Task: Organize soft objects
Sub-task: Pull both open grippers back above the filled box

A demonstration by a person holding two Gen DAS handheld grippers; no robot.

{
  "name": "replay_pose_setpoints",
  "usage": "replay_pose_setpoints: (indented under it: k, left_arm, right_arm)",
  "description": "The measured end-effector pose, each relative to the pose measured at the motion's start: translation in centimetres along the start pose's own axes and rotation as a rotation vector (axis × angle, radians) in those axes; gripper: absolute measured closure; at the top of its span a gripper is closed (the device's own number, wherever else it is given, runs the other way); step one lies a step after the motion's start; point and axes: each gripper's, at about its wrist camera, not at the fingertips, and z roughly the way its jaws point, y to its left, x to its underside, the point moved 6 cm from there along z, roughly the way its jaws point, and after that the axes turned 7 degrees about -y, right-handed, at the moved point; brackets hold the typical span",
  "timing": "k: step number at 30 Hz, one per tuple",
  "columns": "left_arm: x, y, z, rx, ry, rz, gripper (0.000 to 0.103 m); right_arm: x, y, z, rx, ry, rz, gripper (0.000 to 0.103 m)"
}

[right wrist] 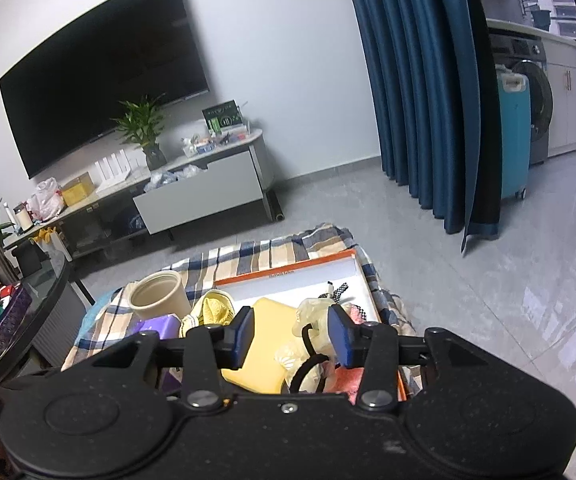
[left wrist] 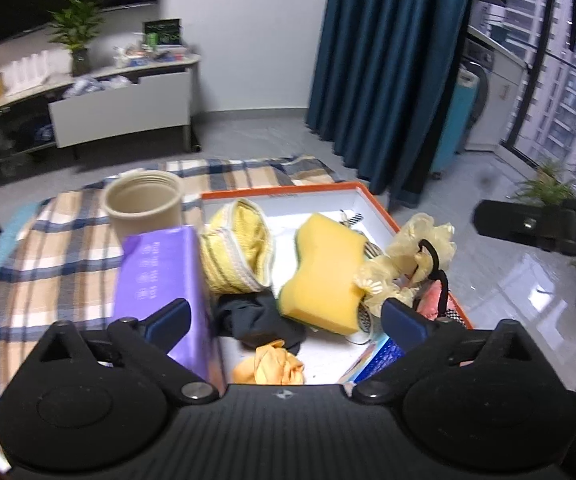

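An orange-rimmed white box [left wrist: 288, 193] sits on a plaid cloth. It holds a yellow sponge [left wrist: 323, 268], a yellow knitted piece [left wrist: 236, 252], a dark cloth [left wrist: 260, 320], an orange cloth [left wrist: 272, 368] and cream scrunchies with black hair ties [left wrist: 411, 256]. My left gripper [left wrist: 288, 320] is open and empty above the box's near end. My right gripper [right wrist: 289, 338] is open and empty above the sponge [right wrist: 264, 348] and the scrunchies [right wrist: 311, 316]; its body also shows in the left wrist view [left wrist: 543, 228].
A beige cup [left wrist: 144, 204] and a purple tissue pack [left wrist: 160, 276] stand left of the box on the plaid cloth [left wrist: 48, 260]. A TV stand [right wrist: 192, 192], a blue curtain [right wrist: 419, 80], a teal suitcase [right wrist: 513, 132] and a glass table [right wrist: 28, 312] surround the area.
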Motion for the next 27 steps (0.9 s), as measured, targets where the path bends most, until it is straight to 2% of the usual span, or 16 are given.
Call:
replay_pose_setpoints:
  k: [5,10,18,27]
  left_arm:
    - [0.8,-0.2,-1.6,-0.055,0.003,-0.013,0.000]
    - [2.1,-0.5,-2.3,-0.082,0.020,-0.015,0.000]
    - [4.2,-0.5,-3.0,-0.140,0.048,-0.047,0.000]
    - [5.4,-0.5,-3.5,-0.176,0.064,-0.049,0.000]
  right_arm:
    - [0.8,-0.7,-1.8,0.006,-0.009,-0.017,0.044]
    - [2.6,-1.3,-2.9,-0.005,0.020,-0.032,0.039]
    - [6.7,-1.6,-2.7,-0.009,0.108,-0.048,0.037]
    - [8.5,-0.9,-2.8,-0.035,0.149,-0.069,0.034]
